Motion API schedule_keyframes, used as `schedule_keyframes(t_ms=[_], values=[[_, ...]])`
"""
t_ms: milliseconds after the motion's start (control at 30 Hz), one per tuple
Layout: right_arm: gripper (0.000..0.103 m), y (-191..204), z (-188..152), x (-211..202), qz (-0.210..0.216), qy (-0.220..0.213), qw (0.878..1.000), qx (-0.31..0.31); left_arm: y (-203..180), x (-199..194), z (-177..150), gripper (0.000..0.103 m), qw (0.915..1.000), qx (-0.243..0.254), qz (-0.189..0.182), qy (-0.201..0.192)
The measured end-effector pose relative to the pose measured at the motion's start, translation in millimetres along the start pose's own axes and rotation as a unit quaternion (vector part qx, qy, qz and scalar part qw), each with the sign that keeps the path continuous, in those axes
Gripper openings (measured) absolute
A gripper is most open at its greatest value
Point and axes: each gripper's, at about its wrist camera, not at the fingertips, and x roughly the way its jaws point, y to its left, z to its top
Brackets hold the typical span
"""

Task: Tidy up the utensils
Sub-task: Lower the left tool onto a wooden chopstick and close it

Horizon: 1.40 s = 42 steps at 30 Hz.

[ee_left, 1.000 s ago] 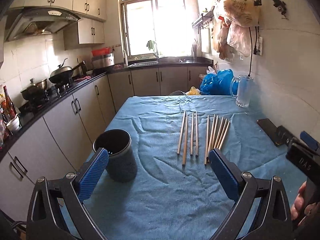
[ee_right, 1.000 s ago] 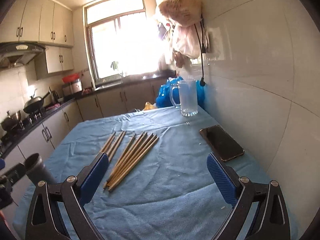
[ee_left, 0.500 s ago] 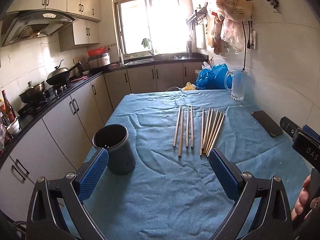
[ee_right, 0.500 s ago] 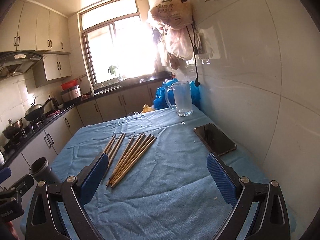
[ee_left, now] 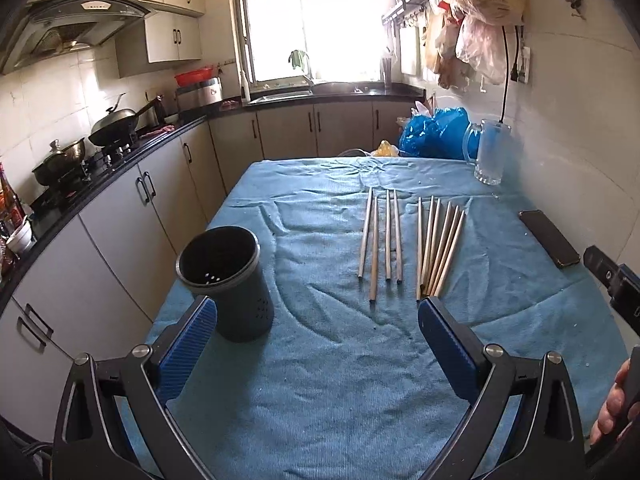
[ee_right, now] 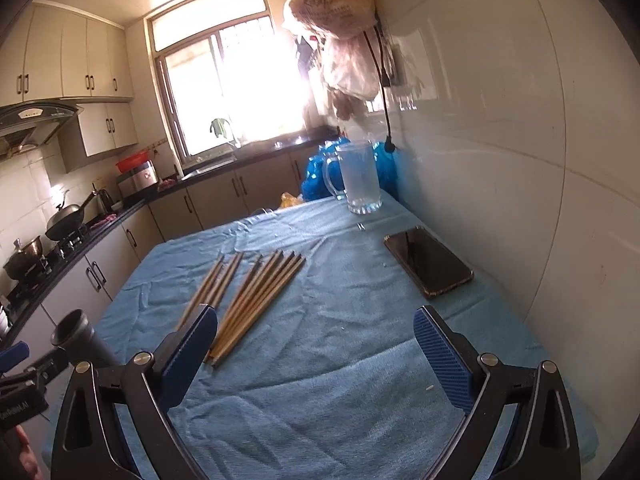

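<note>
Wooden chopsticks lie flat on the blue tablecloth in two groups: four spread on the left, a tighter fanned bunch on the right, mid-table. Dark holder cup stands upright near the table's left edge, well apart from the sticks. Left gripper spread wide, nothing between the pads, hovering above the near cloth. Right gripper also wide, holding nothing, its left pad just beside the near stick tips. Phone and glass mug sit by the wall.
</note>
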Motion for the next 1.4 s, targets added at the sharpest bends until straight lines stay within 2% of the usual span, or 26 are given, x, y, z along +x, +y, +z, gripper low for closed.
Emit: schedule_keyframes(t_ms=[67, 167, 333, 367, 500, 633, 767, 933, 1033, 1233, 1400], values=[[0.1, -5, -3, 8, -0.001, 0.01, 1.0, 0.004, -5, 8, 3, 0.1, 0.9999, 0.008, -0.005, 0.004], [0.1, -12, -6, 19, -0.003, 0.023, 1.0, 0.013, -15, 22, 10, 0.086, 0.9992, 0.021, -0.03, 0.014], [0.1, -19, -4, 41, 0.004, 0.048, 0.999, 0.015, -33, 57, 26, 0.079, 0.9973, 0.027, -0.065, 0.022], [0.1, -19, -3, 45, 0.007, 0.053, 0.998, 0.014, -35, 64, 29, 0.073, 0.997, 0.028, -0.068, 0.025], [0.1, -19, -2, 69, 0.022, 0.085, 0.996, 0.012, -44, 118, 41, 0.049, 0.9925, 0.022, -0.093, 0.077], [0.1, -22, -5, 84, 0.036, 0.101, 0.994, 0.022, -34, 164, 47, 0.04, 0.9852, -0.022, -0.116, 0.124], [0.1, -23, -8, 96, 0.046, 0.113, 0.992, 0.029, -27, 202, 44, 0.023, 0.9779, -0.054, -0.116, 0.165], [0.1, -21, -9, 106, 0.055, 0.125, 0.99, 0.025, -27, 224, 40, 0.018, 0.9778, -0.054, -0.096, 0.178], [0.1, -19, -9, 107, 0.056, 0.127, 0.99, 0.022, -25, 229, 39, 0.011, 0.977, -0.054, -0.088, 0.186], [0.1, -12, -10, 114, 0.06, 0.14, 0.988, 0.017, -31, 225, 36, 0.006, 0.9824, -0.03, -0.067, 0.172], [0.1, 0, 0, 127, 0.081, 0.163, 0.983, 0.007, -25, 214, 29, 0.005, 0.9783, -0.067, -0.065, 0.185]])
